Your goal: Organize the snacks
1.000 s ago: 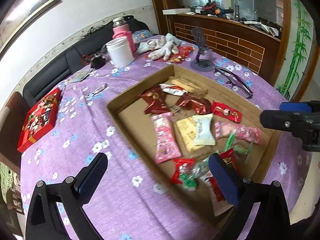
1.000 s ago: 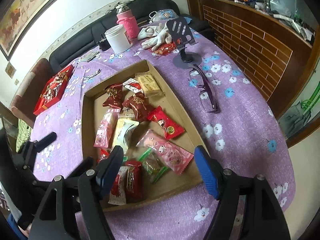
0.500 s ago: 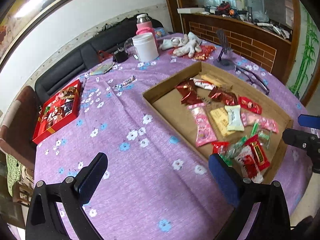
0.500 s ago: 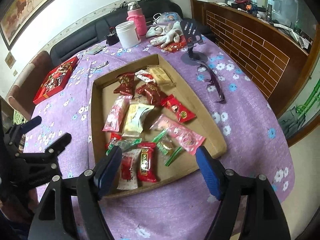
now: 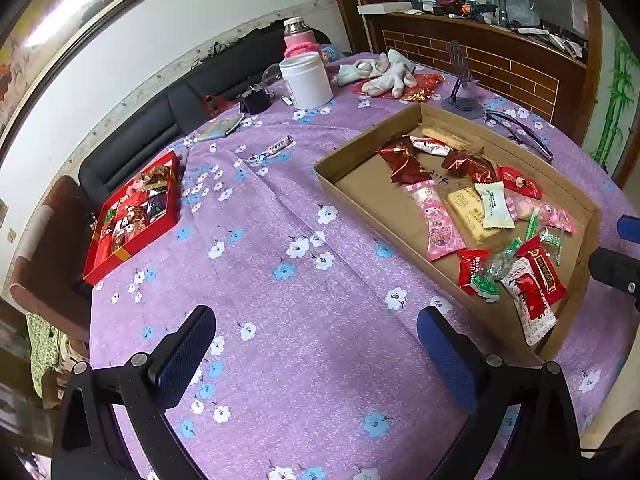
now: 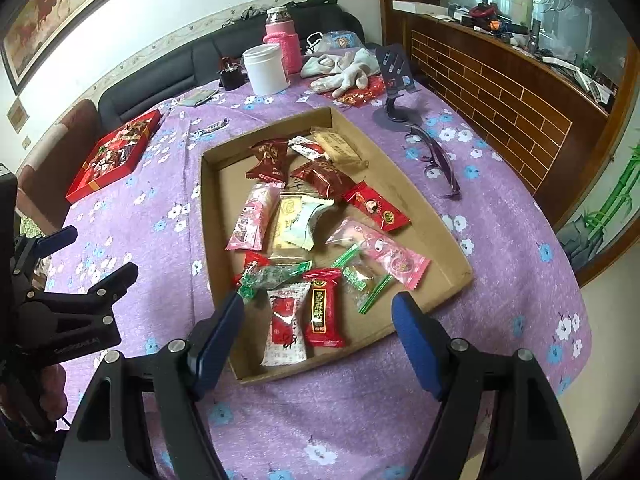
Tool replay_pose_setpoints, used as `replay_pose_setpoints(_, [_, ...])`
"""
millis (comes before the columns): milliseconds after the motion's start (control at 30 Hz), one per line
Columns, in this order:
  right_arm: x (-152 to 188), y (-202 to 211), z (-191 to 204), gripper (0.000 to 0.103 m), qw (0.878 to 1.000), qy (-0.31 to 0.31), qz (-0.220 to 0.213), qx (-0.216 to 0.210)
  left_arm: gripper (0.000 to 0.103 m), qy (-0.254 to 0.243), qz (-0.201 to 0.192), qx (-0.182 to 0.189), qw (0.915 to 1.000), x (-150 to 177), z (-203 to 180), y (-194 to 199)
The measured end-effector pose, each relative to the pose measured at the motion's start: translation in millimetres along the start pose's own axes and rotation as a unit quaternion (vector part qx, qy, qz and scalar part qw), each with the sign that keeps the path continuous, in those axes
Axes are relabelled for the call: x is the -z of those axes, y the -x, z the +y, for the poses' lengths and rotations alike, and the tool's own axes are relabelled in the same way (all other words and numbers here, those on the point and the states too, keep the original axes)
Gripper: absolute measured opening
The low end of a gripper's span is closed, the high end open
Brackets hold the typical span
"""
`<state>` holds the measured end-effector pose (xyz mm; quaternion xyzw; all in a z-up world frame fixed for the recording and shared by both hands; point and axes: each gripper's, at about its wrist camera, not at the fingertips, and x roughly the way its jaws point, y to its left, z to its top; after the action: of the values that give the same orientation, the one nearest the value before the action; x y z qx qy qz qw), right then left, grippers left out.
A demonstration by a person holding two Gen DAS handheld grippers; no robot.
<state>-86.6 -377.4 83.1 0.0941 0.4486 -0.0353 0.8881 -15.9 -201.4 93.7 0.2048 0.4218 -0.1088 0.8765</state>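
Observation:
A shallow cardboard tray lies on the purple flowered tablecloth and holds several wrapped snacks: pink, dark red, red, white and green packets. A red box with more snacks sits at the left. My left gripper is open and empty, above the cloth to the left of the tray. My right gripper is open and empty, above the tray's near end.
At the back stand a white jar, a pink bottle, white gloves and a phone stand. Purple glasses lie right of the tray. A loose candy lies on the cloth. A black sofa runs behind.
Both grippers have pulled back and up from the tray. The left one has swung left, so the tray now sits at its right. Both stay open and empty.

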Motion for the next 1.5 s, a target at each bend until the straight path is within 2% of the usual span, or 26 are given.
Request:
replay_pose_setpoints(300, [7.1,5.6,3.5,0.079,1.0,0.0,-0.003,0.013,0.102,0.004,0.007,0.033,0.9994,-0.7,-1.3,-0.4])
replay_pose_setpoints(567, [8.4,7.6,1.8,0.082,1.0,-0.002,-0.006,0.003,0.102,-0.016,0.013,0.046,0.9987,0.0,-14.5,-0.1])
replay_pose_setpoints(1500, [9.5,5.0,-0.8,0.082,1.0,-0.006,-0.007,-0.005,0.102,-0.049,0.018,0.04,0.9978,4.4,-35.7,-1.6])
